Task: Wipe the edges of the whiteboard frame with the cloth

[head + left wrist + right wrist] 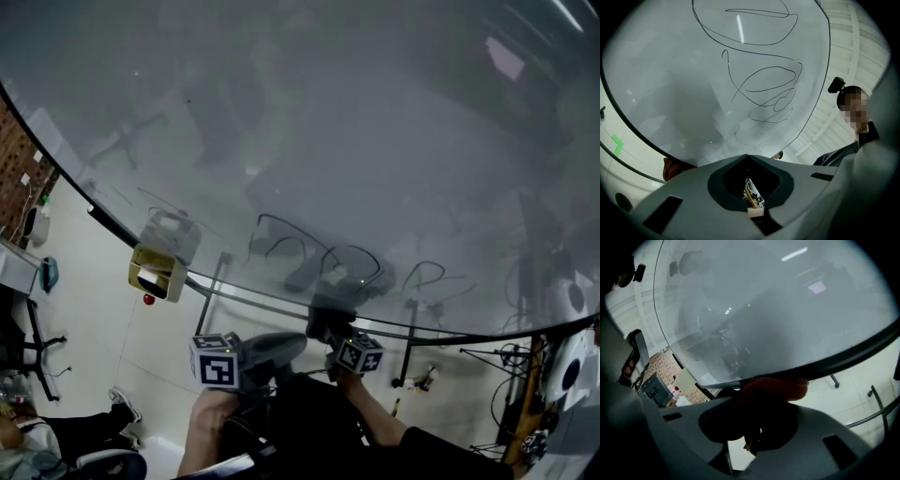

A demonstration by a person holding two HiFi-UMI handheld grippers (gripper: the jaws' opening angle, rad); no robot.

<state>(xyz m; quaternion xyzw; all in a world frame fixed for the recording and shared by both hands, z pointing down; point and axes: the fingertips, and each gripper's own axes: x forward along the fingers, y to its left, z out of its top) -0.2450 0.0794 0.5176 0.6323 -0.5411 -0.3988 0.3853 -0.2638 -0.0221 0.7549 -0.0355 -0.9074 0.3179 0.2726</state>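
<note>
Two grippers appear low in the head view. The left gripper hangs below the whiteboard, apart from it. The right gripper is raised to the dark lower run of the whiteboard frame. A yellowish box hangs from the frame further left. The cloth cannot be made out in this view.

Left gripper view: the left gripper has its jaws brought together at the tips with nothing between them. Beyond them lies the board face, bearing pen scribbles.

Right gripper view: the right gripper has its jaws clamped on a rust-orange cloth. The bunched cloth bulges past the tips and seems to lie against the lower frame rail; actual contact cannot be confirmed.

Handling, as judged: the cloth looks soft, light and nappy. It should mould round the rail's edge but may drag or creep out of the jaws under friction. A deep hold on a folded wad, with a thick pad left proud of the tips, suits it best. The frame looks rigid enough to take steady pressure along its length.
</note>
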